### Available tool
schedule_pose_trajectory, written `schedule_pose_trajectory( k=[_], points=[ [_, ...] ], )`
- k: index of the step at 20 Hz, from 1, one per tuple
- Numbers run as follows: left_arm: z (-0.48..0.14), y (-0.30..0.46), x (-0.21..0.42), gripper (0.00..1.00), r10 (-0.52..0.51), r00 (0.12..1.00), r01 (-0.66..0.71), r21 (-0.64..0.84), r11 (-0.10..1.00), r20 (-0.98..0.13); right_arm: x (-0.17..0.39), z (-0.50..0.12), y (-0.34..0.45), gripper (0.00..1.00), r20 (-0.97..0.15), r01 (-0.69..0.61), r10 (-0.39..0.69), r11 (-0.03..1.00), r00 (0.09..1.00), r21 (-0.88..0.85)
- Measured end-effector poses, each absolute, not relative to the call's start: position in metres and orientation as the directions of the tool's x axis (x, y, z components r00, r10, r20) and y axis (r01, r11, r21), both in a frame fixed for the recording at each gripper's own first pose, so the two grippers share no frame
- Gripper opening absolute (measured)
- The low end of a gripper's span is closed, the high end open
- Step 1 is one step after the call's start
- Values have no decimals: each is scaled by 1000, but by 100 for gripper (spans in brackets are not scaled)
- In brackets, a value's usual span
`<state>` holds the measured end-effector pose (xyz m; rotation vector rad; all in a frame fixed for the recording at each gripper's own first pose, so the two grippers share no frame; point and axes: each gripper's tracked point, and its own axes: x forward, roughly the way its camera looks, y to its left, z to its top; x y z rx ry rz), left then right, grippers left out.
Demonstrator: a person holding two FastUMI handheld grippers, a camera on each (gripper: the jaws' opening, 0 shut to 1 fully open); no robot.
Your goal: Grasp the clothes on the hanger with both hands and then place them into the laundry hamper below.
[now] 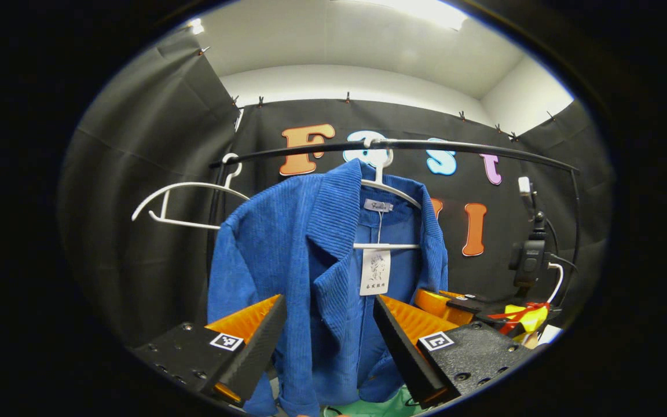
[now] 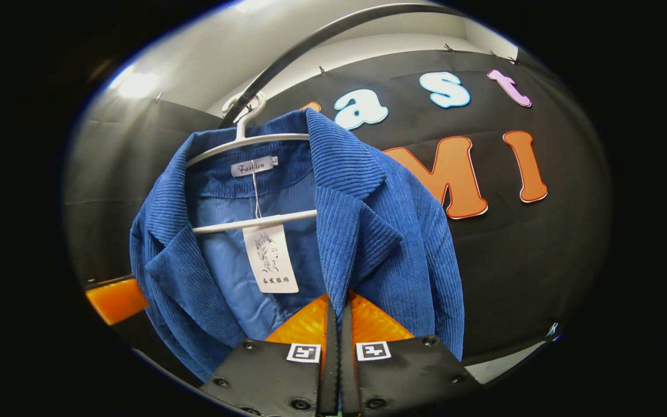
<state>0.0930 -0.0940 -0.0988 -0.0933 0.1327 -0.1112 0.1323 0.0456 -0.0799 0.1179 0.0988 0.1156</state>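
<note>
My right gripper [image 2: 338, 313] has its jaws clenched on the near edge of the blue jacket [image 1: 310, 260] hanging on the hanger [image 1: 388, 188], my left gripper [image 1: 329, 324] has jaws released around it, so I think I squeeze next.

Both views look up, close, at the jacket [image 1: 304, 260].

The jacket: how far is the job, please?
Done: the right hand-held gripper is shut on the jacket front edge. In hand: the left hand-held gripper is open around the other front edge. Left: the jacket is on the hanger; it must come off and go into the hamper.
</note>
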Motion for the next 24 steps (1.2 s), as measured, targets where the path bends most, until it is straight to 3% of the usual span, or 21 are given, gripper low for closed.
schedule_pose_trajectory(
  k=[7,12,14,20,24],
  points=[
    [-116,-94,137,93,-36,988,30,-40,999,-149,114,-66,22,9,-67,-129,142,979,988,159],
    [-125,-79,157,28,30,984,-38,-44,998,-173,101,-56,3,9,-29,-132,141,971,990,200],
    [-123,-93,154,2,-70,984,52,-110,993,-166,96,-52,-6,9,-16,-118,124,971,992,208],
    [-103,-66,132,0,-104,979,81,-133,988,-173,98,-29,-38,9,52,-8,-2,981,999,193],
    [-71,-50,111,0,-126,983,109,-126,986,-136,108,-18,-50,9,58,0,-14,969,998,247]
  ],
)
